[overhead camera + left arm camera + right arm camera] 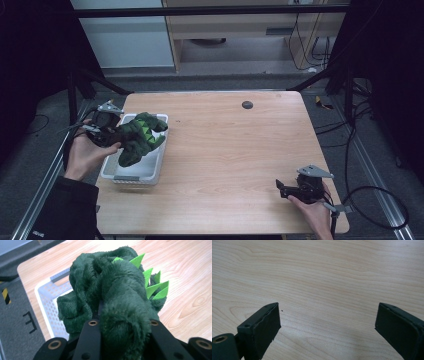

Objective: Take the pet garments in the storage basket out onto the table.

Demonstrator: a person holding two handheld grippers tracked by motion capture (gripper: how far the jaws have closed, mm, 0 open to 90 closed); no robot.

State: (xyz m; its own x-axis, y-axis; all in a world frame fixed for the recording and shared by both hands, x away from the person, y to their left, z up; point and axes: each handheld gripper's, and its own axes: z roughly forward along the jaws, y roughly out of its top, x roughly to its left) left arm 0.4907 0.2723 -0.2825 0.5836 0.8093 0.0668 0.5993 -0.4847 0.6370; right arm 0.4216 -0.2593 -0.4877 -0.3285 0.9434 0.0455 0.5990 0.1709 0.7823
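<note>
A dark green plush dinosaur (pixel 137 137) with bright green spikes hangs above a white perforated basket (pixel 154 170) at the table's left side. My left gripper (pixel 114 136) is shut on the plush; in the left gripper view its black jaws clamp a thick fold of the plush dinosaur (pixel 117 297), with the basket (pixel 47 302) below and behind it. My right gripper (pixel 281 187) rests near the table's front right corner, held by a hand. In the right gripper view, my right gripper (pixel 328 322) stands wide open over bare wood, nothing between its pads.
The wooden table (pixel 240 150) has a small black round grommet (pixel 247 104) near its far edge. Black frame rails and cables run along both sides of the table. A striped floor marking (pixel 6 296) lies beyond the table's left edge.
</note>
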